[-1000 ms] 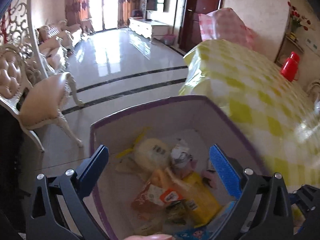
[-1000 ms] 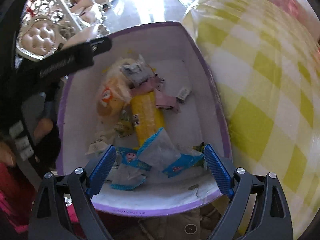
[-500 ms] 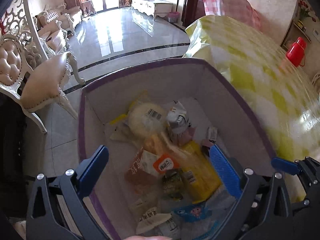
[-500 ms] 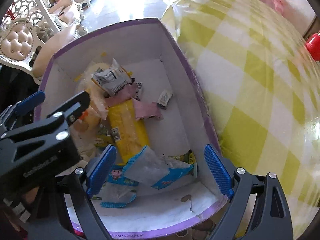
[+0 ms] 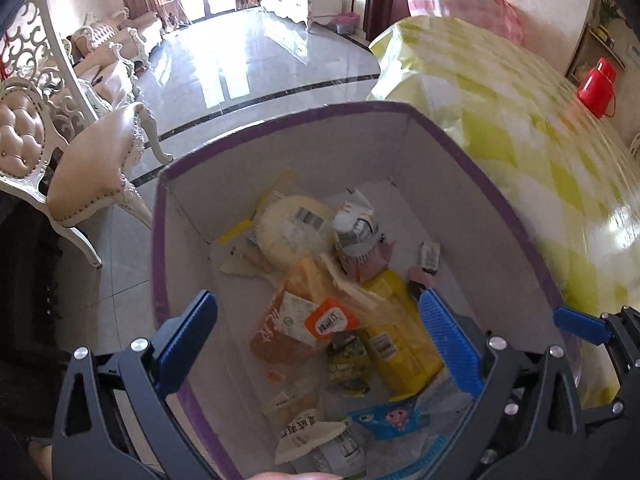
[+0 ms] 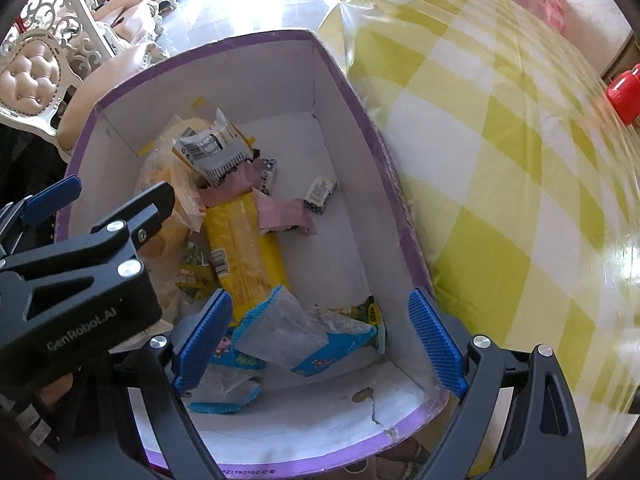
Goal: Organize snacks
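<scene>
A white box with a purple rim (image 5: 460,140) (image 6: 348,80) stands beside the table and holds several snack packs. Among them lie a long yellow pack (image 5: 400,344) (image 6: 244,248), an orange pack (image 5: 296,324), a round pale bun pack (image 5: 296,220), a grey-white sachet (image 6: 212,152) and blue-and-clear wrappers (image 6: 288,336). My left gripper (image 5: 320,340) hangs open above the box's left half. My right gripper (image 6: 320,344) is open over the near end, holding nothing. The left gripper's body (image 6: 80,272) shows at the left of the right wrist view.
A round table with a yellow-and-white checked cloth (image 5: 540,152) (image 6: 500,160) touches the box's right side. A red flask (image 5: 598,88) (image 6: 624,96) stands on its far part. Upholstered chairs (image 5: 88,172) stand to the left on a glossy tiled floor (image 5: 248,64).
Both grippers have come lower and nearer to the box, so its contents fill more of each view. The left gripper has moved further into the right wrist view. Both stay open.
</scene>
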`<act>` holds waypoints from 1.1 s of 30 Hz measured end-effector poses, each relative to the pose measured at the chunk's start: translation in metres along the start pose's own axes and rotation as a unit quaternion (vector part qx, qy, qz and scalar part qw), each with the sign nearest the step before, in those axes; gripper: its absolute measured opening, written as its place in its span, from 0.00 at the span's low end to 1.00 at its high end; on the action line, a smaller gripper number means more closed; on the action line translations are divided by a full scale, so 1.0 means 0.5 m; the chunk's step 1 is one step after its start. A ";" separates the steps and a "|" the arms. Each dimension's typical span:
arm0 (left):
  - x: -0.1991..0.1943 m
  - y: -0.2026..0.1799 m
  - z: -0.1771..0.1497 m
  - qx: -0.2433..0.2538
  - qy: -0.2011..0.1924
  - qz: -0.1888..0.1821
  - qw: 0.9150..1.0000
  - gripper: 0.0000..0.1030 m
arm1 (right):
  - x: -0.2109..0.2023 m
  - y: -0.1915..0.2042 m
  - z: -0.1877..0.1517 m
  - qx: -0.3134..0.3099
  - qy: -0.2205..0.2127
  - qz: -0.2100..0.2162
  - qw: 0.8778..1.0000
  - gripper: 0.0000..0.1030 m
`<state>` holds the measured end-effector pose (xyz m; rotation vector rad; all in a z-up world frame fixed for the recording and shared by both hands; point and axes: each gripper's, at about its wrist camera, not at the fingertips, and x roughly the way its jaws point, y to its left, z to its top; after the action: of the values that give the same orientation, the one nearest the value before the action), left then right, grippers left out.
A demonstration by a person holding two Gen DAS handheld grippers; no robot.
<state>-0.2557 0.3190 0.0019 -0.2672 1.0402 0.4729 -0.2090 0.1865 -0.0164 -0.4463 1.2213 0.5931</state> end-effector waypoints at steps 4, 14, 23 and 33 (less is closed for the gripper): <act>0.007 -0.009 -0.002 0.010 0.007 -0.002 1.000 0.98 | 0.009 0.003 -0.004 -0.003 0.008 -0.005 1.000 0.84; 0.017 -0.021 -0.001 0.023 0.014 0.000 1.000 0.98 | 0.011 0.007 -0.010 -0.005 0.010 -0.007 1.000 0.84; 0.022 -0.020 -0.001 0.024 0.020 -0.003 0.999 0.98 | 0.012 0.011 -0.010 -0.005 0.011 -0.006 1.000 0.84; 0.026 -0.019 0.001 0.023 0.022 -0.005 0.999 0.98 | 0.012 0.012 -0.010 -0.007 0.010 -0.006 1.000 0.84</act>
<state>-0.2452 0.3140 -0.0094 -0.2428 1.0915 0.4351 -0.2153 0.1891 -0.0236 -0.4715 1.2345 0.5878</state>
